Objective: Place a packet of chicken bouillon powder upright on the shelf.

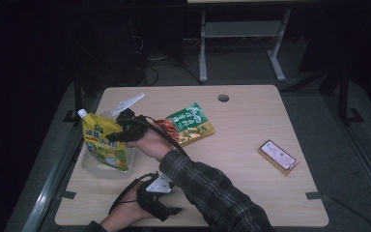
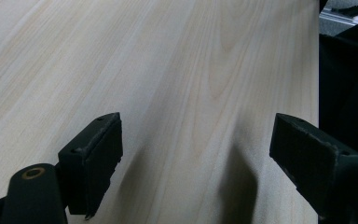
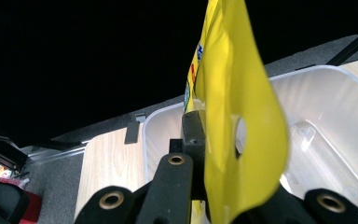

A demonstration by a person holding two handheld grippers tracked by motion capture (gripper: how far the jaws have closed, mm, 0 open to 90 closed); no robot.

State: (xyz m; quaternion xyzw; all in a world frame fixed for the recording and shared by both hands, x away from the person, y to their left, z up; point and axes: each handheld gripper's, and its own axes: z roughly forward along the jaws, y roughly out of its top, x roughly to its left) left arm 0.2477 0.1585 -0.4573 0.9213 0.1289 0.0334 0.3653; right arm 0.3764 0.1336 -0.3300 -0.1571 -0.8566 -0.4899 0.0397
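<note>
A yellow spouted pouch [image 1: 104, 140] hangs upright over a clear plastic bin [image 1: 91, 167] at the table's left edge. My right gripper [image 1: 119, 136] is shut on the pouch's side edge, holding it above the bin. In the right gripper view the yellow pouch [image 3: 233, 116] sits clamped between the jaws, with the clear bin [image 3: 326, 121] below and behind it. My left gripper [image 1: 166, 211] rests near the table's front edge, open, with nothing between its fingers [image 2: 95, 156]; bare tabletop [image 2: 182, 70] lies under it.
A green and orange snack packet [image 1: 186, 124] lies flat mid-table, just right of my right hand. A small brown and pink box [image 1: 278, 156] lies toward the right side. A cable hole [image 1: 223, 98] sits near the far edge. Dark floor and table legs lie beyond.
</note>
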